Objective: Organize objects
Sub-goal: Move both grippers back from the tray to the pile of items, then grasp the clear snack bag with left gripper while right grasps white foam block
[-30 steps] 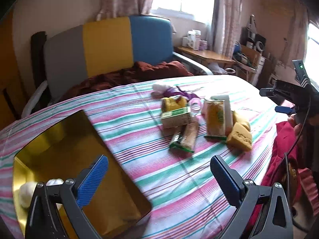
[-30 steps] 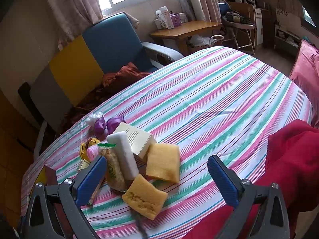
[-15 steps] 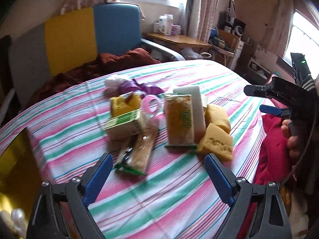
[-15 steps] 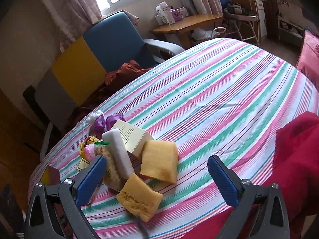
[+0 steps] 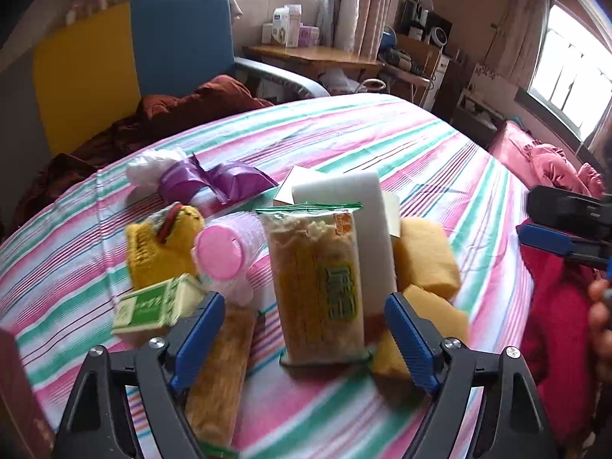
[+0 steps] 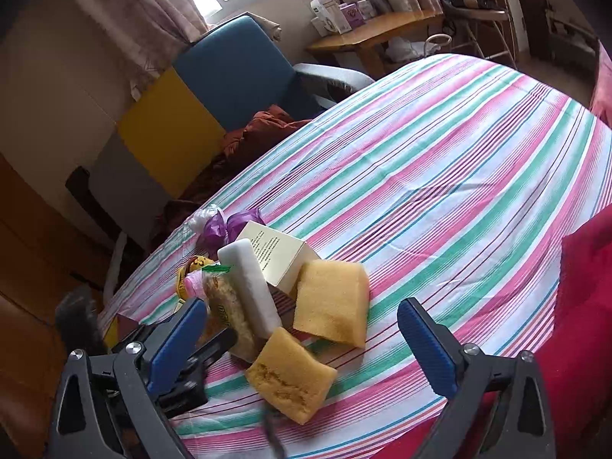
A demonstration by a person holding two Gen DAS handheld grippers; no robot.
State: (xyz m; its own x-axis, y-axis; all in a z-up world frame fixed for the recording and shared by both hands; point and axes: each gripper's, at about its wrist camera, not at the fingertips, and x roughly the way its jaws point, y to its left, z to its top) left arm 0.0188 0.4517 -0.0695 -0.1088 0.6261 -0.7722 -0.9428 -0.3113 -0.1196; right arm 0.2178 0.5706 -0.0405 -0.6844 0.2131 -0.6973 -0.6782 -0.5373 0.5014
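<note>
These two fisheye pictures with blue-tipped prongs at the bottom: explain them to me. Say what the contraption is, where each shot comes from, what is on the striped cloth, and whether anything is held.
There is no robot. A person carries a pair of hand-held tongs in each hand, and a small camera on each looks forward along its two blue-padded fingers.

One picture comes from the left tongs, the other from the right tongs.

On the striped cloth lies a cluster: a long snack packet, a white foam block, two yellow sponges, a cream box, a small green carton, a pink roller, a yellow knitted piece and purple wrapping.

Nothing is held. The left tongs are closing, with the snack packet's near end between the pads but not yet pinched. The right tongs stand open above the sponges.
</note>
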